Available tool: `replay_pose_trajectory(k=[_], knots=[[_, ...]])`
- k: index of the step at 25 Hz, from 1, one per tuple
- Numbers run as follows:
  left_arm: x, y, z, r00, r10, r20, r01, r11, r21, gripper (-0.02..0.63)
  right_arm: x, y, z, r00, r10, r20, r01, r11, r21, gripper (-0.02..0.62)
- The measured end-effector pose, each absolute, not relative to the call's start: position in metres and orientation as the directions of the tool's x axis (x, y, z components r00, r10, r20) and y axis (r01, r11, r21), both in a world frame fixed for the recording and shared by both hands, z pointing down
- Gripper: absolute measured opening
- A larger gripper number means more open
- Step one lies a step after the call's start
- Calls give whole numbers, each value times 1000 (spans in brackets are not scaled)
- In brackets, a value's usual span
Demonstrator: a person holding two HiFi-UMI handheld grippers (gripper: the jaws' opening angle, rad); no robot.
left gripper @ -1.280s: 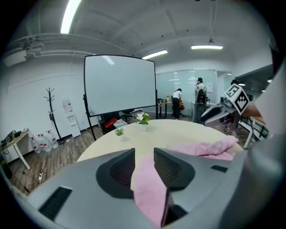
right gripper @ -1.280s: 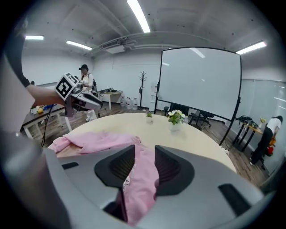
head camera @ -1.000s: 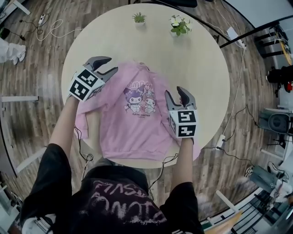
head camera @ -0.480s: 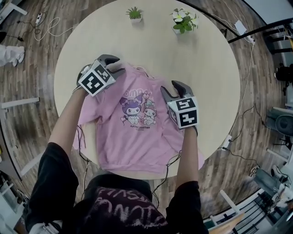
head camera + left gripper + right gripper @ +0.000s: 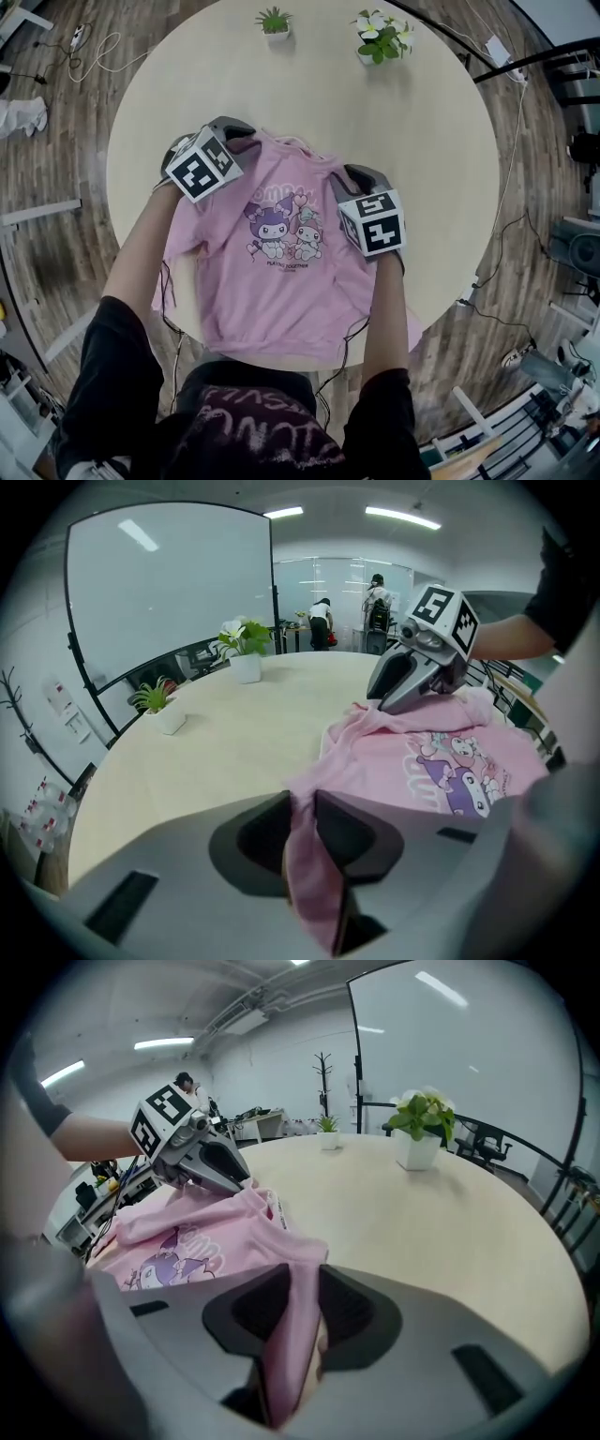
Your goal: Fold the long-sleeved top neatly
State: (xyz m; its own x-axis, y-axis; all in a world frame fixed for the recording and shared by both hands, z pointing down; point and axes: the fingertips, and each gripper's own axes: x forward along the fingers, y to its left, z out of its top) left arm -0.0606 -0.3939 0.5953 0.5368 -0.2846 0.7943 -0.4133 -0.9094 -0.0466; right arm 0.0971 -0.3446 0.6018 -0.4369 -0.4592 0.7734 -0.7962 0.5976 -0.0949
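Observation:
A pink long-sleeved top (image 5: 281, 272) with a cartoon print lies face up on the round beige table (image 5: 403, 122), collar toward the far side. My left gripper (image 5: 246, 141) is at the top's left shoulder. Its jaws have just been closing, and a fold of pink cloth (image 5: 305, 855) is pinched between them. My right gripper (image 5: 351, 176) is at the right shoulder. Its jaws have also just been closing, and they pinch pink cloth (image 5: 289, 1335). Each gripper appears in the other's view: the right gripper (image 5: 398, 688) and the left gripper (image 5: 225, 1174).
Two small potted plants (image 5: 274, 21) (image 5: 382, 39) stand at the table's far edge. The top's hem and a sleeve hang over the near edge by my body. Cables (image 5: 103, 52) run across the wooden floor around the table. People stand far back in the room (image 5: 321, 622).
Both grippers have come down from above the top onto its shoulders. Their jaws, open before, now pinch the pink cloth.

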Motion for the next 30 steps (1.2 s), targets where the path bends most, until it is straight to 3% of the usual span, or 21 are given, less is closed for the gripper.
replay_pose_trajectory(k=[5, 19, 28, 30], knots=[[-63, -390, 578, 537, -321, 780, -394, -913, -105, 74, 101, -347, 587, -382, -529, 758, -801, 598, 14, 24], [-71, -357, 446, 583, -470, 663, -358, -881, -309, 72, 101, -318, 455, -289, -738, 610, -828, 512, 227, 12], [-82, -314, 330, 638, -572, 516, -371, -815, -445, 72, 99, -268, 346, -211, -856, 471, -855, 395, 335, 12], [-90, -305, 299, 652, -611, 449, -420, -784, -457, 39, 99, -252, 328, -192, -873, 448, -856, 373, 358, 12]])
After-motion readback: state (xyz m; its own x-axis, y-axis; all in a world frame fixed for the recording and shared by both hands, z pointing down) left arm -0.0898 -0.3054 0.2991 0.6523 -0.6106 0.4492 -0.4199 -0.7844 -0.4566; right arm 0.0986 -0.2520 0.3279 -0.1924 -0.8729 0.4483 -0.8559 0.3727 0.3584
